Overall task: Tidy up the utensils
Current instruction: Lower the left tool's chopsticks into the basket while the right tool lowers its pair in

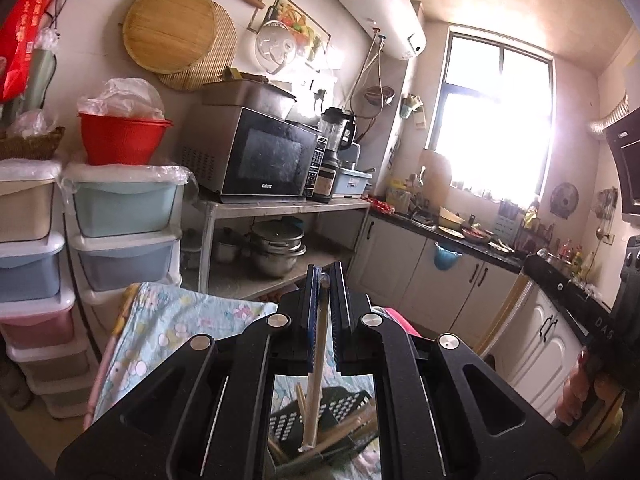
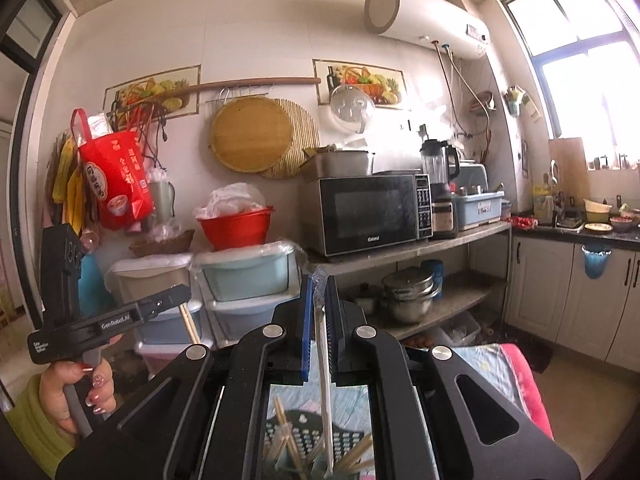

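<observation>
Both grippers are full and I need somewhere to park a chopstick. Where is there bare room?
The left gripper and right gripper each pinch a stick. Free: the floral cloth left of the black basket, and the lower shelf right of the steel pots. Crowded: the microwave shelf and the sink counter.

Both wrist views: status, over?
Left tool shut on bare wooden chopstick. Right tool shut on plastic-wrapped chopstick. Black perforated basket below; nothing blocking.
</observation>
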### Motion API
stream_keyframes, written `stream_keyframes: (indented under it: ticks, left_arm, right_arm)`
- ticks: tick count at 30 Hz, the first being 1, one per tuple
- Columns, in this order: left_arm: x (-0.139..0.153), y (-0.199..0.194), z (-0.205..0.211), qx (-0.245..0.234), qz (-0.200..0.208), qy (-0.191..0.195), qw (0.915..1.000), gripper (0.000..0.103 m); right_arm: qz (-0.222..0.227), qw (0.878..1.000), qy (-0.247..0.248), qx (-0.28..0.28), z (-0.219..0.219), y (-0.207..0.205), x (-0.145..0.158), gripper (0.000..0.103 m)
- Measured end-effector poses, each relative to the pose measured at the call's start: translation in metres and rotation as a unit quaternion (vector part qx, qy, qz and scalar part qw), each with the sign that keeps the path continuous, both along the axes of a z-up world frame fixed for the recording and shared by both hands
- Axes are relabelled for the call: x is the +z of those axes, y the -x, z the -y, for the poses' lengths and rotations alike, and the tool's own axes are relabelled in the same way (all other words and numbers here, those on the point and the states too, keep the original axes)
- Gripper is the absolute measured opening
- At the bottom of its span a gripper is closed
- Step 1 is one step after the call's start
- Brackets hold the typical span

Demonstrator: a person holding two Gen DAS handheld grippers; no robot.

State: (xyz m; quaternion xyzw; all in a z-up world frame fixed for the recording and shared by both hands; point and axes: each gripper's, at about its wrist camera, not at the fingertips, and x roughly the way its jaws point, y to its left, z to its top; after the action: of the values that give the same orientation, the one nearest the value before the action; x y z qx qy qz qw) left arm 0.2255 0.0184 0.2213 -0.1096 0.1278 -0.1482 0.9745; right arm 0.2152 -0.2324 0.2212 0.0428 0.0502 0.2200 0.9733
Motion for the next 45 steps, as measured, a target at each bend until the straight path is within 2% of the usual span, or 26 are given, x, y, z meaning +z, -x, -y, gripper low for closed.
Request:
stream_keyframes:
  ticks: [5,14,22,30,38,45]
  left_arm:
    - [-0.004,-0.006,0.009,0.005,0.012,-0.016,0.9998,0.003]
    - [-0.03,-0.026,0.02,0.003,-0.009,-0.026,0.9996,0.003]
    - [-0.059,-0.04,0.03,-0.002,-0.029,-0.047,0.9985,0.003]
    - [-0.087,-0.046,0.038,-0.011,-0.053,-0.061,0.9967,0.003]
    - [-0.114,-0.048,0.043,-0.016,-0.087,-0.075,0.9933,0.004]
    - [-0.127,-0.042,0.042,-0.009,-0.108,-0.091,0.9899,0.004]
  right_arm:
    - [0.002,1.0,-0.003,-0.006,0.0,-0.02,-0.003,0.006]
    - [-0.027,0.999,-0.017,-0.005,-0.002,-0.053,-0.024,0.006]
    - [-0.055,0.998,-0.009,0.006,-0.016,-0.071,-0.05,0.006]
    - [-0.08,0.997,0.012,0.016,-0.034,-0.077,-0.075,0.006]
    - [-0.126,0.992,0.026,0.016,-0.041,-0.084,-0.104,0.007]
    - [-0.164,0.986,0.03,0.012,-0.038,-0.082,-0.124,0.007]
